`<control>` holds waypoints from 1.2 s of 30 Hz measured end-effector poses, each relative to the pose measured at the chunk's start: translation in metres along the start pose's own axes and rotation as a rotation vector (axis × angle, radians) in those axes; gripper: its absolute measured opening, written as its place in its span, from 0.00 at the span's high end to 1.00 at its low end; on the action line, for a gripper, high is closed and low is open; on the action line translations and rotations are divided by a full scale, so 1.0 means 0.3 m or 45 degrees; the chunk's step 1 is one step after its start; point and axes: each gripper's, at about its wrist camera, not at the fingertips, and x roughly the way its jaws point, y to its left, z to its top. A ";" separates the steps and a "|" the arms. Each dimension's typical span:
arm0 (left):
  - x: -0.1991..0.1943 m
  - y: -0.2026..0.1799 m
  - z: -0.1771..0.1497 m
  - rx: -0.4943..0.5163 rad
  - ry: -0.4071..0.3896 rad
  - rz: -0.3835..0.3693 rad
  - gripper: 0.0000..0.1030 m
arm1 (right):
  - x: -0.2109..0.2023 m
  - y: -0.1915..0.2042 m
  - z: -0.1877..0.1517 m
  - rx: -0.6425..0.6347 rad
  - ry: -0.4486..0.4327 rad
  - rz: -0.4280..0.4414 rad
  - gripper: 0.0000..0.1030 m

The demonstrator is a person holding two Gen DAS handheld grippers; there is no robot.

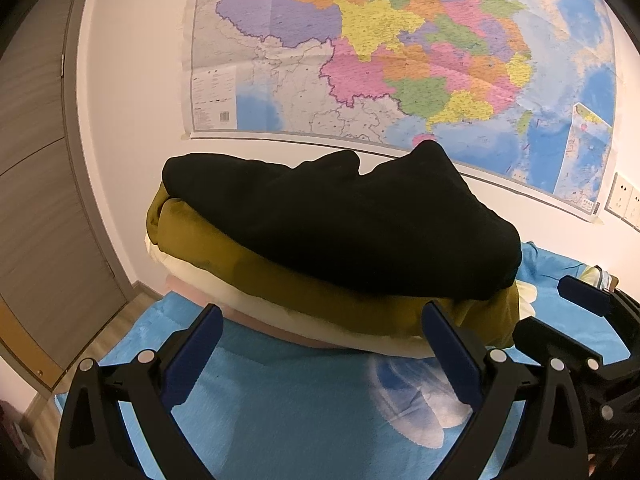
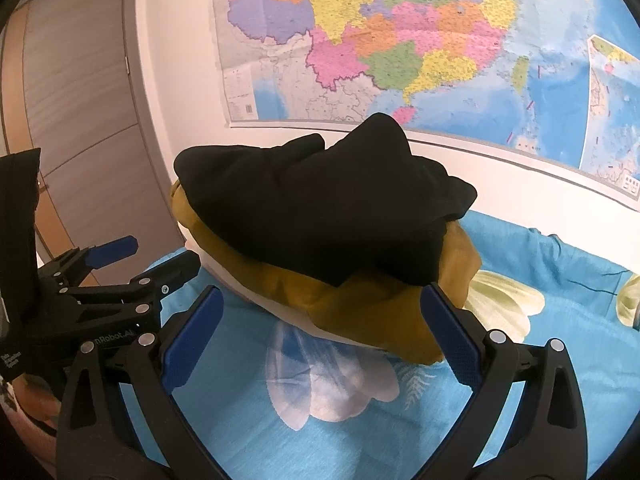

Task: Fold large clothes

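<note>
Both pairs of jaws stand wide apart and hold nothing: the left gripper (image 1: 320, 344) and the right gripper (image 2: 322, 328), each black with blue finger pads, hang side by side just above the bright blue printed bedsheet (image 1: 288, 408). Right in front of them sits a stack of folded clothes. A black folded garment (image 1: 340, 220) lies on top, resting on a mustard-yellow folded garment (image 1: 224, 244), with a cream-white folded layer (image 1: 256, 300) beneath that. Behind the stack, a large colourful paper wall map (image 1: 400, 52) hangs on the white wall, and a grey-brown wooden wardrobe door (image 1: 40, 184) stands to the left.
</note>
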 end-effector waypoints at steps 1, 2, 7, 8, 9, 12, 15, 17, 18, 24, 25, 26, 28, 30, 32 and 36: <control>0.001 0.001 0.001 0.001 0.000 0.001 0.07 | 0.001 0.001 -0.001 0.001 0.002 0.000 0.05; 0.002 0.001 0.000 0.002 0.001 0.002 0.07 | 0.001 0.001 -0.003 0.002 0.003 0.000 0.05; 0.008 0.000 -0.001 0.005 0.008 -0.001 0.07 | 0.003 0.003 -0.005 0.008 0.006 0.006 0.05; 0.012 -0.002 -0.001 0.008 0.010 -0.003 0.07 | 0.003 0.002 -0.006 0.010 0.007 0.008 0.05; 0.012 -0.003 -0.002 0.011 0.013 -0.002 0.07 | 0.004 0.001 -0.006 0.013 0.008 0.006 0.05; 0.011 -0.005 -0.007 0.015 0.011 -0.001 0.07 | 0.008 -0.001 -0.007 0.021 0.011 0.005 0.05; 0.010 -0.004 -0.010 0.018 0.010 -0.001 0.07 | 0.009 -0.001 -0.010 0.026 0.014 0.007 0.05; 0.009 -0.004 -0.011 0.018 0.010 0.001 0.07 | 0.009 0.002 -0.012 0.025 0.014 0.009 0.05; 0.010 -0.004 -0.010 0.018 0.010 0.000 0.07 | 0.009 0.002 -0.012 0.024 0.016 0.011 0.05; 0.010 0.000 -0.011 0.019 0.012 0.000 0.07 | 0.011 0.004 -0.015 0.026 0.018 0.013 0.05; 0.009 0.000 -0.011 0.019 0.012 -0.001 0.07 | 0.011 0.004 -0.016 0.026 0.020 0.014 0.05; 0.010 0.001 -0.011 0.018 0.012 0.000 0.07 | 0.010 0.004 -0.016 0.029 0.017 0.013 0.05; 0.011 0.002 -0.010 0.019 0.014 -0.002 0.07 | 0.010 0.005 -0.017 0.029 0.017 0.012 0.05; 0.011 0.003 -0.011 0.019 0.015 0.001 0.07 | 0.010 0.005 -0.017 0.030 0.017 0.010 0.05; 0.012 0.006 -0.012 0.017 0.017 -0.002 0.07 | 0.012 0.005 -0.018 0.032 0.020 0.012 0.06; 0.019 0.007 -0.015 0.016 0.022 -0.002 0.07 | 0.014 0.010 -0.020 0.029 0.024 0.011 0.05</control>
